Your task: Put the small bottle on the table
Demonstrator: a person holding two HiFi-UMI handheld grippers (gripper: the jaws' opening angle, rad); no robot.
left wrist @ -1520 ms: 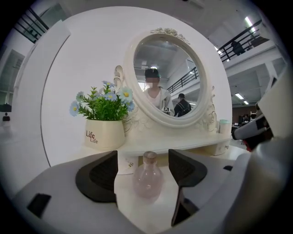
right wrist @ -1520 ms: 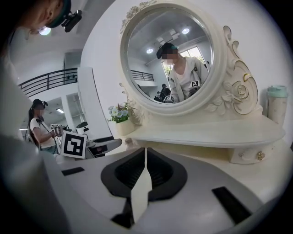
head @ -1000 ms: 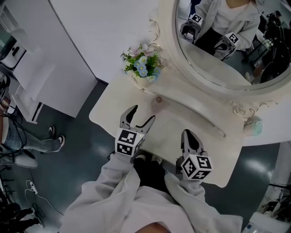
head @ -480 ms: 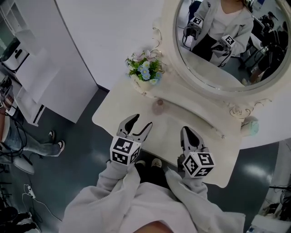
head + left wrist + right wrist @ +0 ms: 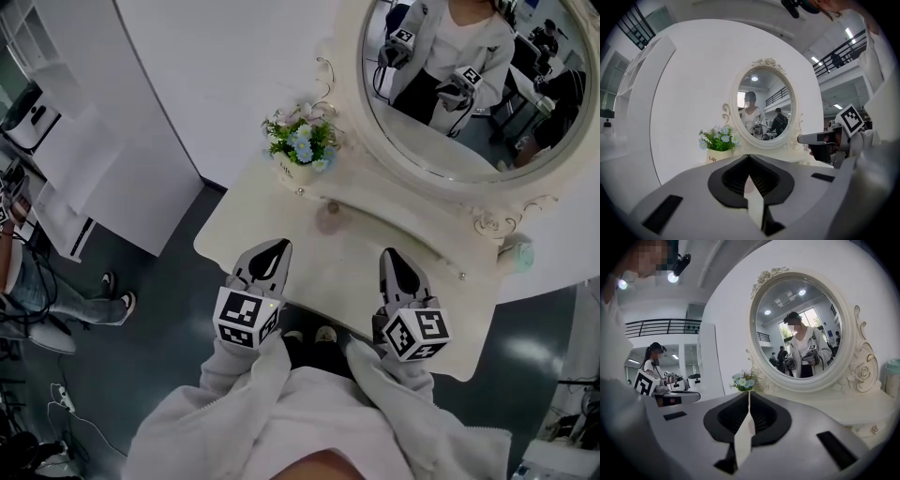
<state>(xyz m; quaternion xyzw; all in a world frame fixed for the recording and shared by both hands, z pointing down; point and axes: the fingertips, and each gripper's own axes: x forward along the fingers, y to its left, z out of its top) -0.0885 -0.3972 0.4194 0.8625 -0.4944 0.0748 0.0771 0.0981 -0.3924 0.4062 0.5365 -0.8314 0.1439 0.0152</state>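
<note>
Closing since earlier, left gripper (image 5: 279, 247) jaws meet empty; right gripper (image 5: 392, 256) jaws likewise together; small pinkish translucent bottle (image 5: 327, 217) stands farther on cream table (image 5: 339, 270).

R gripper (image 5: 749, 395) fingers (image 5: 769, 416) together, nothing btwn; oval mirror (image 5: 799, 329) & flowers (image 5: 744, 380) ahead.
</note>
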